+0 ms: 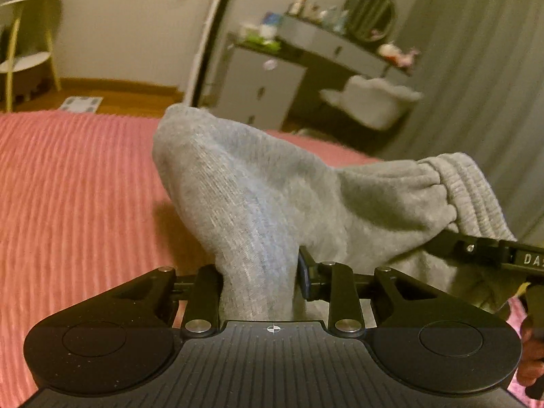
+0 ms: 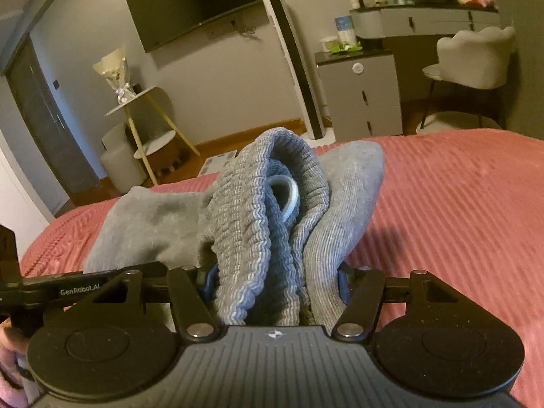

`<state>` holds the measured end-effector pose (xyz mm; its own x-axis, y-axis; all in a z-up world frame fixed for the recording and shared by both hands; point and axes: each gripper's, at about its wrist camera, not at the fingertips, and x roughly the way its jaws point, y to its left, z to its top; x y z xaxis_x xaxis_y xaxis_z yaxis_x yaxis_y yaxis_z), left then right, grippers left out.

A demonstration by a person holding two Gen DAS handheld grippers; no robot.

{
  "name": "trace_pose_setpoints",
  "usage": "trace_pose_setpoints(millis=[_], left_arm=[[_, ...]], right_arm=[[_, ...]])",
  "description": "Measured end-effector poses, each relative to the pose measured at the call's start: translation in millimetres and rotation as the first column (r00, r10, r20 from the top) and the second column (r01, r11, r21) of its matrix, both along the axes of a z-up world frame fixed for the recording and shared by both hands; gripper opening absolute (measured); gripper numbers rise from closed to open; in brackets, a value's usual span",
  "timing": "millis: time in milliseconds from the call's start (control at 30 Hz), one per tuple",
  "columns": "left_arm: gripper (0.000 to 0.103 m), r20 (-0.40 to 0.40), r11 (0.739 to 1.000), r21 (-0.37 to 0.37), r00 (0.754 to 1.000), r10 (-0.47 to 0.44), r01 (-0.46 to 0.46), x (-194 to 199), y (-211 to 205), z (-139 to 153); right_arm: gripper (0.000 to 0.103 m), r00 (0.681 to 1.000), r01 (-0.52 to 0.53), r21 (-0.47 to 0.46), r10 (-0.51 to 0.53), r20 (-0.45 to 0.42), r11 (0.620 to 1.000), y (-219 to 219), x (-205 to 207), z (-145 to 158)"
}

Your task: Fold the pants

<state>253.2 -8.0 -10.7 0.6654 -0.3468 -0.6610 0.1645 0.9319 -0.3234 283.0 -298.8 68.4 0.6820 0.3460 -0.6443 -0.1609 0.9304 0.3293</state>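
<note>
Grey sweatpants (image 1: 272, 190) are bunched and lifted above a pink ribbed bedspread (image 1: 74, 183). My left gripper (image 1: 260, 278) is shut on a fold of the grey fabric, which rises steeply from its jaws. The ribbed waistband (image 1: 472, 190) hangs at the right, where the other gripper's black bar (image 1: 482, 251) crosses. In the right wrist view my right gripper (image 2: 272, 285) is shut on the pants (image 2: 268, 224) at the ribbed waistband, with a pale drawstring loop (image 2: 289, 197) showing. The left gripper's bar (image 2: 78, 289) lies close at the left.
The pink bedspread (image 2: 459, 224) spreads to the right and front. Beyond the bed stand a dressing table with a round mirror (image 2: 418, 17), a white chair (image 2: 472, 61), a side shelf (image 2: 142, 108) and a wall TV (image 2: 197, 3).
</note>
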Motion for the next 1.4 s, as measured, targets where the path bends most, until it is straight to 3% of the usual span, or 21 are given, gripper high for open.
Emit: trace_pose_setpoints(millis=[33, 67, 100, 167, 233, 267, 367, 433, 500, 533, 600, 667, 800, 867, 967, 1067, 1200, 1400], left_arm=[[0.043, -0.023, 1.000, 0.026, 1.000, 0.015, -0.014, 6, 0, -10], [0.055, -0.060, 0.996, 0.080, 0.997, 0.044, -0.039, 16, 3, -21], [0.061, -0.103, 0.989, 0.135, 0.992, 0.078, -0.064, 20, 9, -32], [0.076, -0.104, 0.992, 0.078, 0.988, 0.110, -0.103, 15, 29, -38], [0.080, -0.071, 0.975, 0.030, 0.973, 0.220, -0.218, -2, 53, -31], [0.080, -0.056, 0.965, 0.027, 0.964, 0.261, -0.260, -9, 58, -26], [0.087, -0.030, 0.953, -0.020, 0.953, 0.302, -0.303, -34, 55, -17], [0.088, -0.033, 0.975, 0.005, 0.975, 0.220, -0.220, -46, 34, -18], [0.089, -0.012, 0.985, 0.110, 0.991, 0.135, -0.133, -55, 9, -24], [0.090, 0.002, 0.974, 0.192, 0.993, 0.119, -0.117, -57, 1, -28], [0.093, 0.005, 0.925, 0.366, 0.995, 0.104, -0.098, -57, -5, -43], [0.096, -0.003, 0.923, 0.357, 0.988, 0.154, -0.143, -60, 16, -40], [0.095, 0.031, 0.899, 0.298, 0.945, 0.326, -0.321, -71, 45, -19], [0.095, 0.024, 0.910, 0.275, 0.948, 0.317, -0.311, -77, 44, -18], [0.096, -0.008, 0.928, 0.289, 0.969, 0.246, -0.234, -78, 26, -29], [0.100, 0.003, 0.882, 0.404, 0.964, 0.264, -0.243, -77, 22, -52], [0.099, -0.007, 0.898, 0.323, 0.948, 0.319, -0.300, -88, 50, -41], [0.099, 0.114, 0.936, 0.130, 0.943, 0.312, -0.326, -82, 55, 8]], right_arm=[[0.070, 1.000, -0.004, -0.010, 0.004, -0.012, 1.000, 4, 11, -9], [0.085, 0.999, 0.006, -0.049, -0.008, -0.033, 0.999, 7, 21, -21], [0.091, 0.998, 0.019, -0.122, -0.026, -0.053, 0.992, 8, 27, -30], [0.103, 0.993, 0.079, -0.306, -0.102, -0.060, 0.949, 3, 35, -41], [0.103, 0.980, 0.171, -0.383, -0.198, -0.033, 0.908, -17, 28, -41], [0.103, 0.970, 0.223, -0.369, -0.243, -0.008, 0.902, -28, 20, -37], [0.103, 0.948, 0.315, -0.186, -0.318, 0.016, 0.931, -48, -10, -29], [0.103, 0.958, 0.287, -0.138, -0.288, 0.012, 0.948, -33, -22, -32], [0.103, 0.969, 0.246, -0.187, -0.243, 0.040, 0.951, -7, -29, -41], [0.103, 0.976, 0.218, -0.224, -0.212, 0.051, 0.950, 5, -30, -46], [0.103, 0.989, 0.145, -0.366, -0.151, 0.013, 0.919, 26, -30, -68], [0.103, 0.993, 0.097, -0.425, -0.116, -0.019, 0.900, 30, -29, -72], [0.103, 0.974, 0.228, -0.360, -0.216, 0.073, 0.904, 18, -46, -28], [0.103, 0.966, 0.256, -0.334, -0.230, 0.116, 0.907, 20, -53, -19], [0.103, 0.977, 0.212, -0.360, -0.189, 0.098, 0.909, 29, -56, -25], [0.103, 0.980, 0.165, -0.514, -0.197, -0.009, 0.842, 38, -46, -58], [0.103, 0.952, 0.262, -0.313, -0.298, -0.069, 0.913, 14, -48, -48], [0.103, 0.923, 0.380, -0.139, -0.384, -0.003, 0.914, 4, -99, -36]])
